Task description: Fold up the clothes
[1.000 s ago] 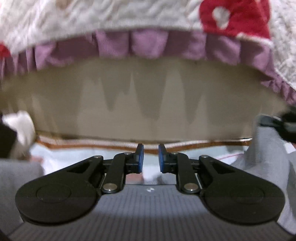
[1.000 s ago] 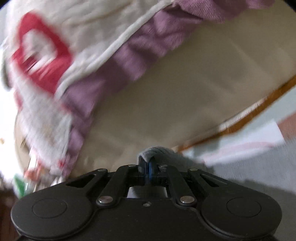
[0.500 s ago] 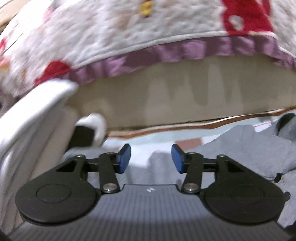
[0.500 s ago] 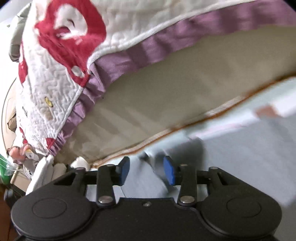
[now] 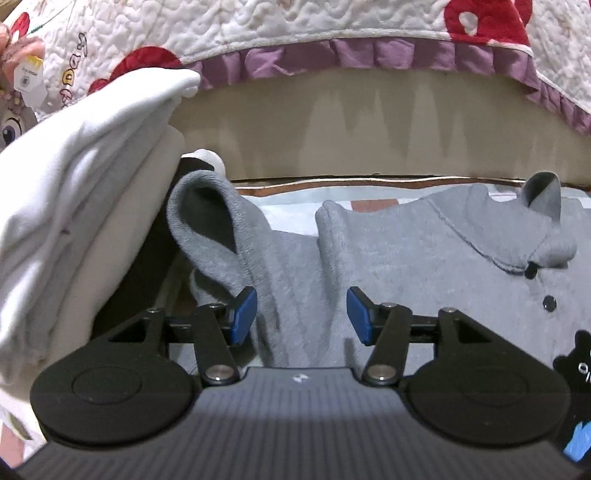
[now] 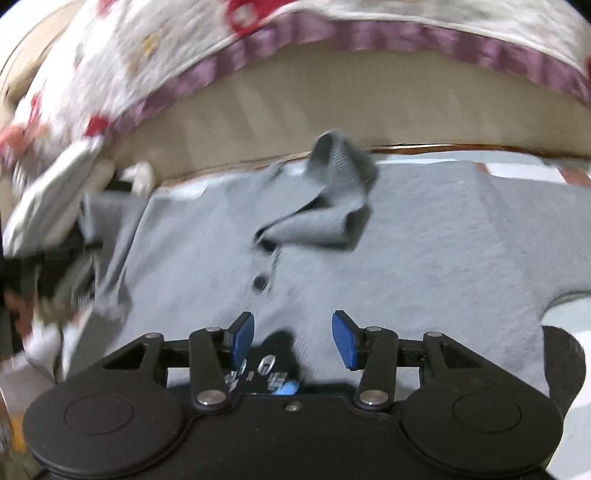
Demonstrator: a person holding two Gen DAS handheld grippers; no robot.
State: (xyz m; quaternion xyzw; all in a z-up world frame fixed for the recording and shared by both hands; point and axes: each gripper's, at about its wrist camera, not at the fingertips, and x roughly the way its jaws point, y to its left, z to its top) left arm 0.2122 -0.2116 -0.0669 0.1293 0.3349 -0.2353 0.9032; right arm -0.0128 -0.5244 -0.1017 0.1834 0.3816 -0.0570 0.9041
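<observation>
A grey polo shirt (image 5: 424, 258) with dark buttons and a black cartoon print lies spread on a pale bedsheet. In the left wrist view its left sleeve (image 5: 221, 236) is rumpled and stands up just beyond my left gripper (image 5: 301, 317), which is open with grey cloth lying below its fingers. In the blurred right wrist view the same shirt (image 6: 443, 251) lies flat, its collar (image 6: 332, 199) crumpled and turned up. My right gripper (image 6: 293, 338) is open above the chest, just over the black print (image 6: 269, 369).
A stack of folded white clothes (image 5: 74, 221) rises close on the left. A quilted white, red and purple blanket (image 5: 295, 29) hangs over a beige mattress side (image 5: 369, 140) behind the shirt. The bedsheet (image 6: 569, 317) shows at the right.
Both grippers have opened; the right one let go of the grey cloth it pinched. Both drew back, so the whole spread shirt now shows.
</observation>
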